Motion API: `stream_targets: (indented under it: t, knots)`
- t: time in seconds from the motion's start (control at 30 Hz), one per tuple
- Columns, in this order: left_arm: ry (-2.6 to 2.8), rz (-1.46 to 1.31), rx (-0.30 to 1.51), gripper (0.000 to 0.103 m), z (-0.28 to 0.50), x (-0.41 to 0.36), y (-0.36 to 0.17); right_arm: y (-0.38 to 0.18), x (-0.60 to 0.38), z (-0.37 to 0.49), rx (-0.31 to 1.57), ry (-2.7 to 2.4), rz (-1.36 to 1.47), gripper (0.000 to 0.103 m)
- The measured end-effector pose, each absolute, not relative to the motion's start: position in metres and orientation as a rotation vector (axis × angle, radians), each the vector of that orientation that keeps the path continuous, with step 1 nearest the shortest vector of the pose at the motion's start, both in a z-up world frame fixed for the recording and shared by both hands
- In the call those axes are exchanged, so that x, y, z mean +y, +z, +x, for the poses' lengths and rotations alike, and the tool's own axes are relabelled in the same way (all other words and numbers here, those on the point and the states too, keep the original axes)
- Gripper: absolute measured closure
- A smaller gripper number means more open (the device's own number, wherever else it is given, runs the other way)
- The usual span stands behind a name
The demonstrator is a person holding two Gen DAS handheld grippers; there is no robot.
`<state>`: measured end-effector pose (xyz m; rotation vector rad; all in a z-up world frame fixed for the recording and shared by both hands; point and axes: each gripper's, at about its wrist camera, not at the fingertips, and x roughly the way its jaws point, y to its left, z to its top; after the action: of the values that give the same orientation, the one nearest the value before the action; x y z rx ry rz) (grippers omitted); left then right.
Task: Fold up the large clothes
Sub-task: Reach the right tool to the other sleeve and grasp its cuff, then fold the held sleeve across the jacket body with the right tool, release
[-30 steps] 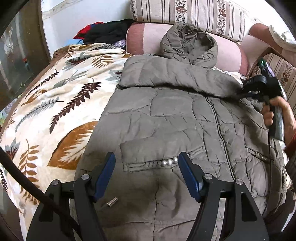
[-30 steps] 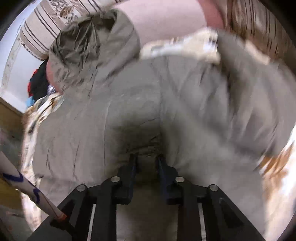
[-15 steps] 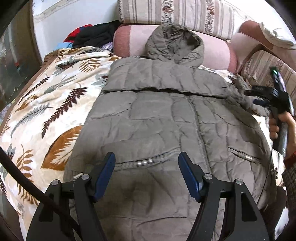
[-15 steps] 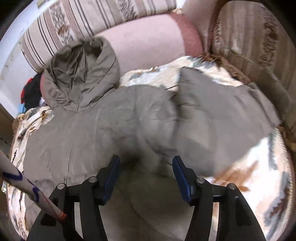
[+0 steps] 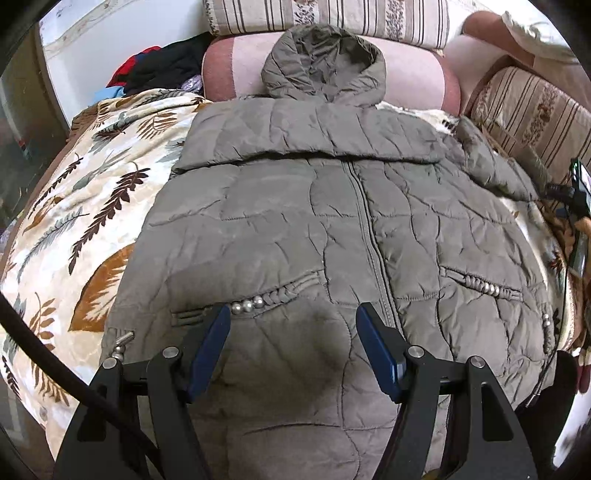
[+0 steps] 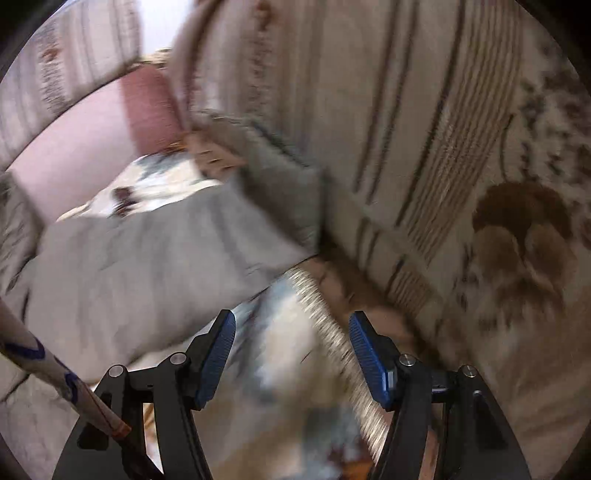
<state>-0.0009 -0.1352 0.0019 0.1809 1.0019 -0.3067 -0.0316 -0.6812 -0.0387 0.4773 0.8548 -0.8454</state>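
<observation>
An olive quilted hooded jacket (image 5: 332, 229) lies front up on the leaf-print blanket (image 5: 92, 206), hood against the pink bolster. One sleeve is folded across the chest; the other sleeve (image 5: 491, 166) lies out to the right, and shows blurred in the right wrist view (image 6: 155, 258). My left gripper (image 5: 293, 328) is open and empty above the jacket's lower front. My right gripper (image 6: 290, 332) is open and empty over the blanket edge, beside the sleeve; it also shows at the right edge of the left wrist view (image 5: 576, 195).
A pink bolster (image 5: 413, 81) and striped cushions (image 5: 332, 14) line the back. A striped armrest (image 6: 424, 147) stands close on the right. A pile of dark and red clothes (image 5: 159, 70) sits at the back left.
My right gripper opened, let go of the sleeve and swung right toward the armrest. The left gripper shifted so the jacket sits more centred in its view.
</observation>
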Motion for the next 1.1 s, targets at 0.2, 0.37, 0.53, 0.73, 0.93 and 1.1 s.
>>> stream_targets:
  t: [0.2, 0.37, 0.53, 0.73, 0.93, 1.1]
  knots:
    - [-0.285, 0.214, 1.055, 0.034, 0.009, -0.152, -0.011, -0.054, -0.721, 0.001, 0.843, -0.832, 0.555, 0.035]
    - [-0.27, 0.23, 1.076, 0.034, 0.015, -0.158, -0.017, -0.065, -0.743, 0.016, 0.822, -0.878, 0.611, 0.036]
    - [-0.289, 0.228, 1.082, 0.034, 0.014, -0.16, -0.02, -0.052, -0.746, 0.011, 0.797, -0.815, 0.635, 0.084]
    - [-0.336, 0.211, 1.066, 0.034, 0.005, -0.157, -0.018, 0.019, -0.737, -0.025, 0.648, -0.751, 0.651, 0.09]
    - [-0.347, 0.15, 1.035, 0.034, -0.004, -0.136, -0.009, 0.086, -0.731, -0.067, 0.511, -0.718, 0.772, 0.09]
    - [-0.341, 0.103, 1.023, 0.034, -0.01, -0.116, -0.009, 0.127, -0.688, -0.067, 0.482, -0.596, 0.78, 0.091]
